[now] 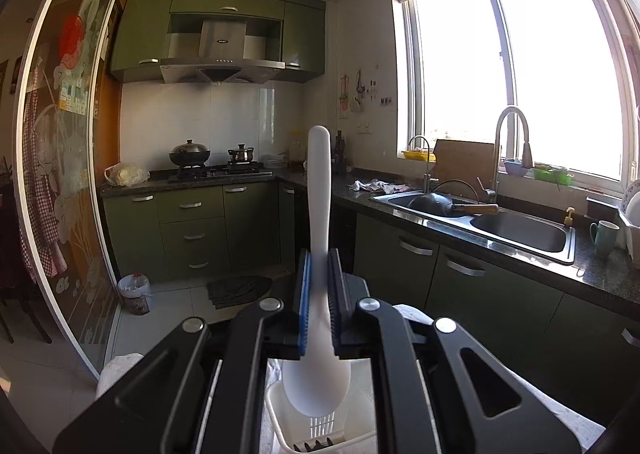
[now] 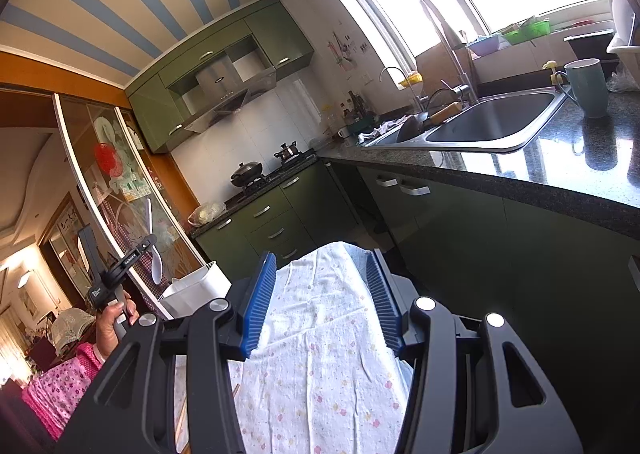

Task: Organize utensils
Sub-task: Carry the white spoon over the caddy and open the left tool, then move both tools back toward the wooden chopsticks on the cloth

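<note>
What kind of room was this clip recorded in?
A home kitchen: a gas stove with pots under a range hood, a steel double sink below the window, and green cabinets.

Left gripper clamped on a white spoon

The left gripper [image 1: 319, 278] pinched the white spoon [image 1: 319, 238] between its blue pads [image 1: 305, 294], handle pointing up, bowl hanging just over the white slotted holder [image 1: 280, 414] below.

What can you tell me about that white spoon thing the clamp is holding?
The white spoon looks like smooth matte plastic: a long, slightly curved handle widening into a broad oval paddle. The left gripper pinches its handle between blue ribbed pads. It hangs upright, paddle down, just above a white slotted utensil holder; whether they touch is unclear.
</note>
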Demonstrator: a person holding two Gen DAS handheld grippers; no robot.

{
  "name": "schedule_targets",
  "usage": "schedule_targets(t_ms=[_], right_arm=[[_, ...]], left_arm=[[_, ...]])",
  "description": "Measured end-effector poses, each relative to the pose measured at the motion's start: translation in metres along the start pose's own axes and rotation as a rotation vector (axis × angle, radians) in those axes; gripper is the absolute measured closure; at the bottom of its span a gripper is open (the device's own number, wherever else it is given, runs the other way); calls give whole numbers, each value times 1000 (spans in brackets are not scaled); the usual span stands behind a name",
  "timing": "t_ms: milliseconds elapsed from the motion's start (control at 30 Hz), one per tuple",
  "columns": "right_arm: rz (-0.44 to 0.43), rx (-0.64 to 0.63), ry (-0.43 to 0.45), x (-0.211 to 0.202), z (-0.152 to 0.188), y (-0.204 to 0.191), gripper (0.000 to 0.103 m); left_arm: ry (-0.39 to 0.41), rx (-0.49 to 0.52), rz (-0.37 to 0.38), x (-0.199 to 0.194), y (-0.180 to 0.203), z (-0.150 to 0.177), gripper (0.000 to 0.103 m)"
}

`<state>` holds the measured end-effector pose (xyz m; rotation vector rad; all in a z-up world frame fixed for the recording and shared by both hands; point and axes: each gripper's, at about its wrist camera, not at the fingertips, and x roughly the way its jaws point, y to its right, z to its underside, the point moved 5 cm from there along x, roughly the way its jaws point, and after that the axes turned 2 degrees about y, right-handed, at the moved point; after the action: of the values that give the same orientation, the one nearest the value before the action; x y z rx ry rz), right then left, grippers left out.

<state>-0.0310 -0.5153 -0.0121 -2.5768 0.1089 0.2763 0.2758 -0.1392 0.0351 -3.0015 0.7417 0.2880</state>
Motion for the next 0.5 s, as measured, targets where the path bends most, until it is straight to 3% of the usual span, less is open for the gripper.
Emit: schedule_targets(t_ms=[400,467,500], right_arm=[[-52,-28,-27,11,6,-27,54],[-63,-31,-33,13,7,-32,52],[-69,-34,-34,13,8,-36,51]], left_arm=[[-84,-36,-2,3,-8,49,95],[-86,-29,-4,1,-7,54,90],[-83,-28,-6,-1,-6,56,80]])
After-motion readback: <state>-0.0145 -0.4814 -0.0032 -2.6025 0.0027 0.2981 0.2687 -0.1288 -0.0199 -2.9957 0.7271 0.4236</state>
